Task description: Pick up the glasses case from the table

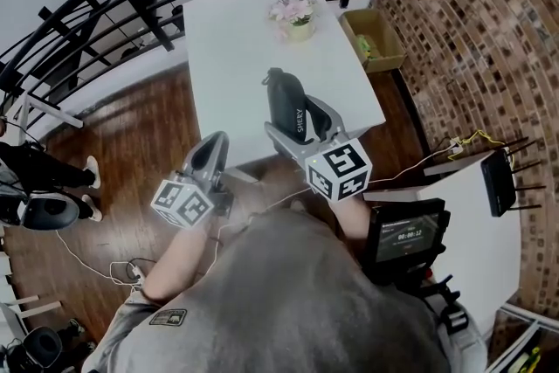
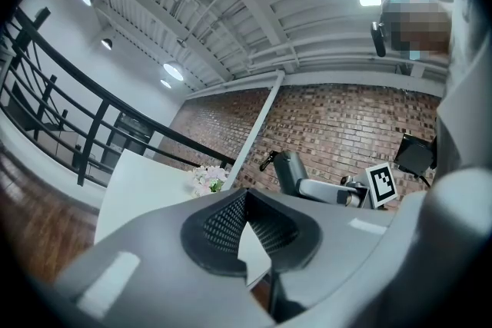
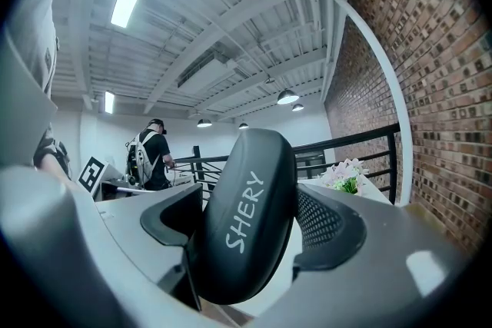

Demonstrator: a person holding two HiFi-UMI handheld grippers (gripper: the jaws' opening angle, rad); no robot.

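The glasses case (image 1: 288, 105) is black, oblong and printed with white letters. It stands nearly upright between the jaws of my right gripper (image 1: 297, 120), over the near edge of the white table (image 1: 227, 39). In the right gripper view the case (image 3: 246, 219) fills the gap of the right gripper (image 3: 250, 225), and both pads press on its sides. My left gripper (image 1: 212, 150) hangs to the left, just short of the table's edge and over the wood floor. Its jaws meet at the tips, with nothing held. In the left gripper view the left gripper (image 2: 246, 197) points past the table, and the case (image 2: 288, 173) shows beyond it.
A pot of pale flowers (image 1: 294, 17) stands at the table's far end. A cardboard box (image 1: 376, 39) sits on the floor by the brick wall (image 1: 472, 22). A black railing (image 1: 105, 4) runs behind the table. A person with a backpack (image 3: 154, 157) stands far off.
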